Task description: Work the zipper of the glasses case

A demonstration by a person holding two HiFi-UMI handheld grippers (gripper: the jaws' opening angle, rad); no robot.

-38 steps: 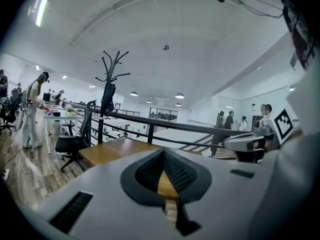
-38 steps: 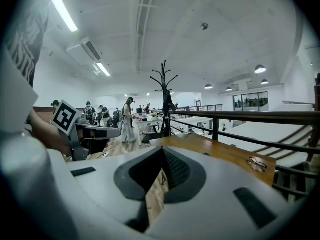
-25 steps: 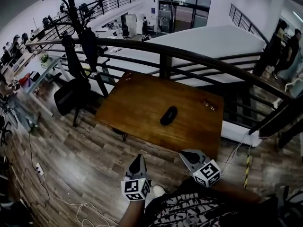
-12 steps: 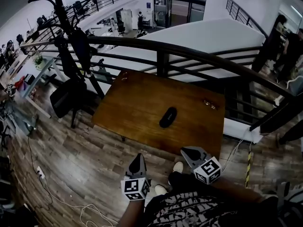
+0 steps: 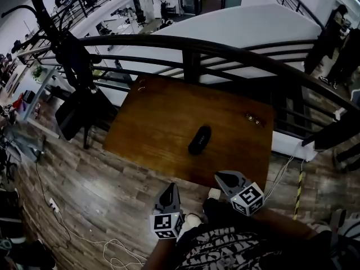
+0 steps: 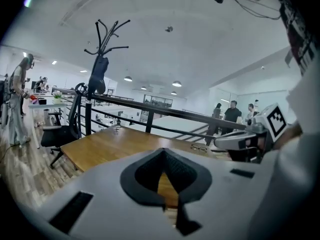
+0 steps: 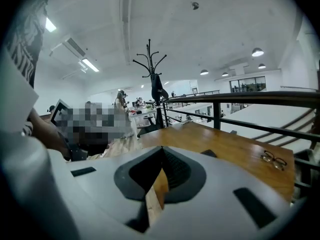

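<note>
A black oval glasses case (image 5: pixel 199 140) lies closed near the middle of the brown wooden table (image 5: pixel 157 122) in the head view. My left gripper (image 5: pixel 169 189) hangs over the floor just short of the table's near edge, jaws shut and empty. The right gripper (image 5: pixel 222 177) is at the near edge, to the right of the left one, also shut with nothing in it. In the left gripper view the shut jaws (image 6: pixel 162 151) point across the table, and in the right gripper view the shut jaws (image 7: pixel 161 149) do the same. The case is hidden in both gripper views.
A pair of glasses (image 5: pixel 254 118) lies at the table's far right, and a small object (image 5: pixel 140 85) at its far left corner. A dark metal railing (image 5: pixel 191 46) runs behind the table. A coat stand (image 5: pixel 62 44) and an office chair (image 5: pixel 79 114) stand left; cables (image 5: pixel 107 246) trail on the floor.
The table and case have drawn nearer in the head view as the person stepped forward. Both grippers have come up to the table's near edge, still shut.
</note>
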